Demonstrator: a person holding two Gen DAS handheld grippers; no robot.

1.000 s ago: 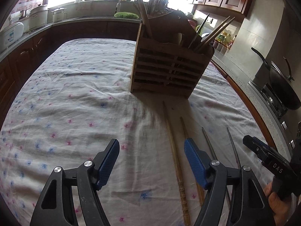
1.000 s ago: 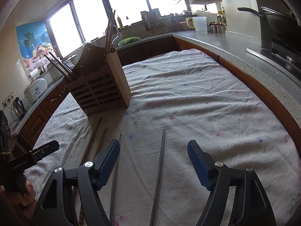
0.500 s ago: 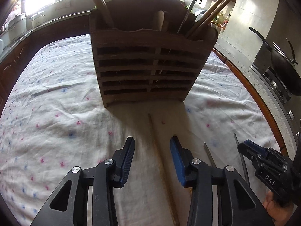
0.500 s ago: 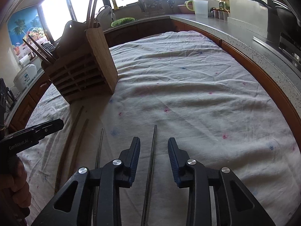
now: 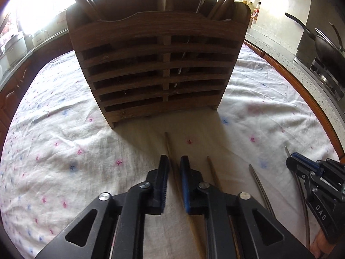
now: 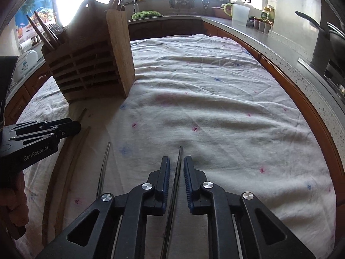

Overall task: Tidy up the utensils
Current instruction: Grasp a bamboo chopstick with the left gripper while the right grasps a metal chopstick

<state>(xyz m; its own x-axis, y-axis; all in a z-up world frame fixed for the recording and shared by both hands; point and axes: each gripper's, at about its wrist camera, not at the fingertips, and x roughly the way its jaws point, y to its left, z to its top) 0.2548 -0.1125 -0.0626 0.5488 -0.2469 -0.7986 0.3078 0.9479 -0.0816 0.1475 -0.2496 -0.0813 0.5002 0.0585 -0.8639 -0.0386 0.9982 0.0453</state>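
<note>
So there are 4 chopsticks lying loose on the cloth-covered table (image 6: 215, 108), roughly parallel, just in front of the wooden utensil holder (image 5: 159, 64). The left-most wooden chopstick (image 5: 168, 144) runs straight up between the jaws of the left gripper (image 5: 174, 168), its tip poking out past them toward the holder. The right-most metal chopstick (image 6: 180, 157) sits the same way between the jaws of the right gripper (image 6: 176, 168).

Both sets of jaws are closing right now, nearly together, with a sliver of gap either side of each stick, so I can't say the pads are really biting yet.

Tip for this step, imo: finish the squeeze before lifting, keep the stick centred on the pads, and pull up evenly so it doesn't swing or slip. Thin metal will probably be slippery.

The other wooden chopstick (image 5: 212, 172) and other metal chopstick (image 6: 104, 164) lie between the 2 grippers, untouched.
</note>
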